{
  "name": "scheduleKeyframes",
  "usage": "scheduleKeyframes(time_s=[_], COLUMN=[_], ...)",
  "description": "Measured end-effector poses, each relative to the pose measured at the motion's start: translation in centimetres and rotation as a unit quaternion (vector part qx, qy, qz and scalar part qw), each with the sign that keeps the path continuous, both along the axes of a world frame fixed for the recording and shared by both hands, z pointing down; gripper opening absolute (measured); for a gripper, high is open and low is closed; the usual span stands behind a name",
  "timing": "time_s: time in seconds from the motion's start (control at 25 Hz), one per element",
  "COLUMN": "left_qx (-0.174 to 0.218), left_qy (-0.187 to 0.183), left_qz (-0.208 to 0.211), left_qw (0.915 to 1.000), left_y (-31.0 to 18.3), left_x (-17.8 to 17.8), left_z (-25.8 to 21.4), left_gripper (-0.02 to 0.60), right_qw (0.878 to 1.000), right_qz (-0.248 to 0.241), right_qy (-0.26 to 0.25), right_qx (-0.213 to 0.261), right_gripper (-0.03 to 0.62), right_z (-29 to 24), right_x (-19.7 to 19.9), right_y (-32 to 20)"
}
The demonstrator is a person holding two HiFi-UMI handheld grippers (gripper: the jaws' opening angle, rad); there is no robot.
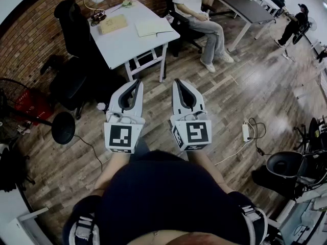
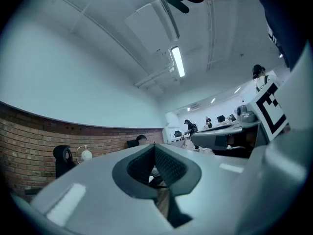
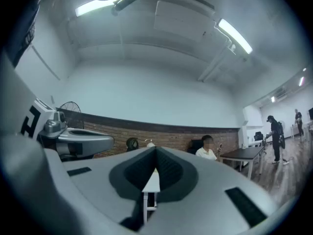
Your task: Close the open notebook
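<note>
Noted open notebook (image 1: 152, 27) lying flat on white table (image 1: 125, 45), toward its right edge. Seen well short of that table: left gripper (image 1: 137, 83) and right gripper (image 1: 178, 81), side by side — jaws together, nothing between.

Head view downward, others near level

My left gripper (image 1: 137, 83) and right gripper (image 1: 178, 81) have pale grey, tapered shells with dark ribbed lining inside the jaws. Each carries a white marker cube (image 1: 124, 137) printed with black squares. I wear a dark navy top (image 1: 158, 188), and grey-white strapped bands (image 1: 82, 229) wrap both arms.
</note>
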State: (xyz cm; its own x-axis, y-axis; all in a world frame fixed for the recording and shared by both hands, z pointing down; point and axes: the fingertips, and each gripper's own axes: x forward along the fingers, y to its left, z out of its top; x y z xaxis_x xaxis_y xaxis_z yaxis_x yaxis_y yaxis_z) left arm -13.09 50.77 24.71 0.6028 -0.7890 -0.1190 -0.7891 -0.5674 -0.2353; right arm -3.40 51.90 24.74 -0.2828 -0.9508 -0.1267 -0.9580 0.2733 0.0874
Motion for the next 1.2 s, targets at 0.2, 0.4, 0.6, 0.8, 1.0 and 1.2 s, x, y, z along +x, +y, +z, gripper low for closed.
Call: scheduleKeyframes(time_s=[0.2,0.4,0.6,0.8,1.0,1.2], left_qx=[0.002,0.004,0.003,-0.005,-0.015,-0.019], left_qy=[0.001,-0.001,-0.004,0.0,0.0,-0.001], left_qz=[-0.002,0.0,0.001,0.002,0.003,0.009], left_qw=[1.0,1.0,1.0,1.0,0.9999,0.9998], left_y=[0.0,-0.4,-1.2,-3.6,-7.6,-12.7], left_x=[0.4,0.4,0.2,0.2,0.8,1.8], left_z=[-0.2,-0.3,0.2,0.8,1.3,1.2], left_gripper=[0.006,0.006,0.006,0.006,0.006,0.006], right_qw=[1.0,1.0,1.0,1.0,1.0,1.0], right_qz=[0.005,0.002,0.007,0.001,-0.003,-0.002], right_qy=[0.004,-0.01,-0.006,-0.001,0.001,0.0], right_qx=[0.0,-0.009,-0.008,-0.013,-0.018,-0.015], right_gripper=[0.011,0.012,0.012,0.014,0.014,0.017], right_z=[0.1,0.2,0.4,0.8,1.1,0.6], right_x=[0.5,0.6,0.5,0.2,0.6,1.4], right_y=[0.0,-0.5,-1.4,-3.7,-7.4,-12.2])
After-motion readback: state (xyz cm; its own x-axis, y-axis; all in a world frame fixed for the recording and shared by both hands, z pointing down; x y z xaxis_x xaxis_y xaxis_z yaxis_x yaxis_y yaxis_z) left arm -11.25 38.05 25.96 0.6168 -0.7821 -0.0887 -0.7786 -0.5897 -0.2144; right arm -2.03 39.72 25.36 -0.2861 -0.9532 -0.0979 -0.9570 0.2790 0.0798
